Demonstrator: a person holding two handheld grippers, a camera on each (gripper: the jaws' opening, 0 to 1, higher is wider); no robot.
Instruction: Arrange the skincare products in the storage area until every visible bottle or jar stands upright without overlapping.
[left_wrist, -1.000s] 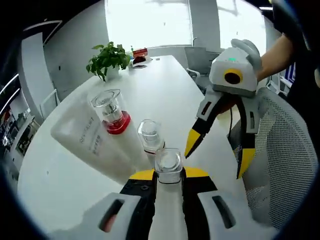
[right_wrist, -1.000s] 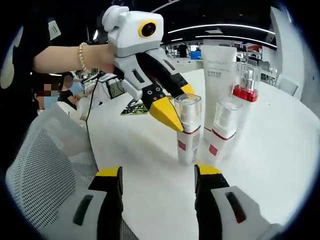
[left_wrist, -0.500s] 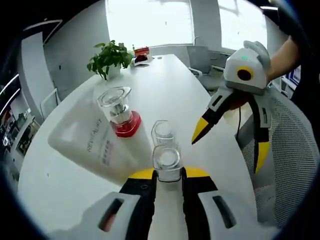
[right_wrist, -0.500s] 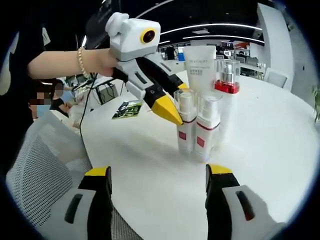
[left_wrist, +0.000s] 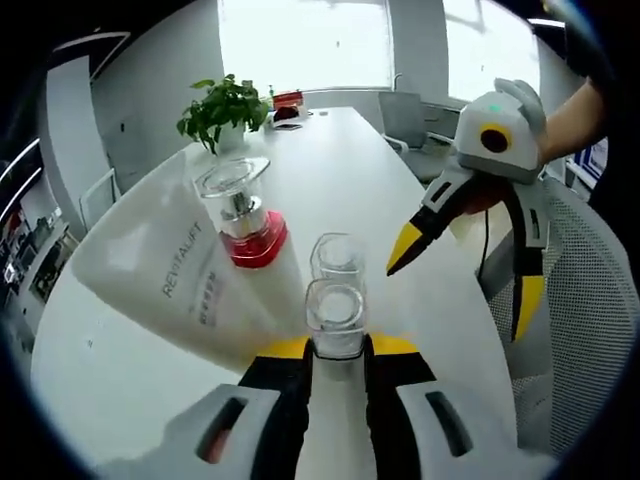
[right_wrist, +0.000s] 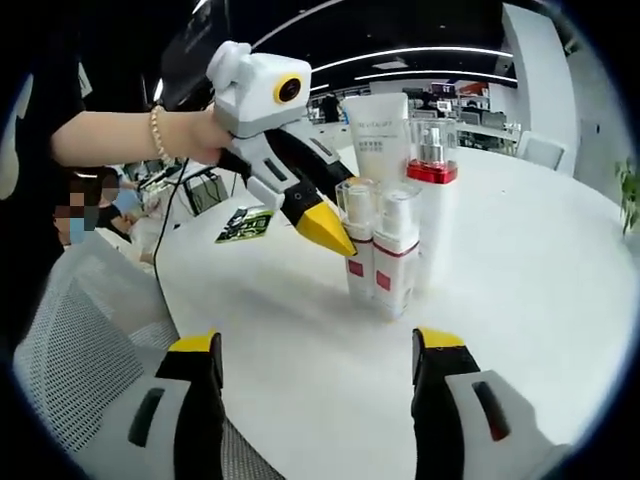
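My left gripper is shut on a small white bottle with a clear cap, which stands upright on the white table. Just beyond it stands a second small bottle. A pump bottle with a red collar and a white tube stand behind. In the right gripper view the left gripper holds the small bottle against the second small bottle, with the pump bottle and tube behind. My right gripper is open, apart from the group, and the right gripper hovers at the table's edge.
A potted plant and a red item sit at the table's far end. A mesh chair stands by the near edge, also the mesh chair. A person's hand with a bracelet holds the left gripper.
The held small bottle has come closer to the second small bottle; they now stand side by side. My right gripper has drawn back a little, still open.
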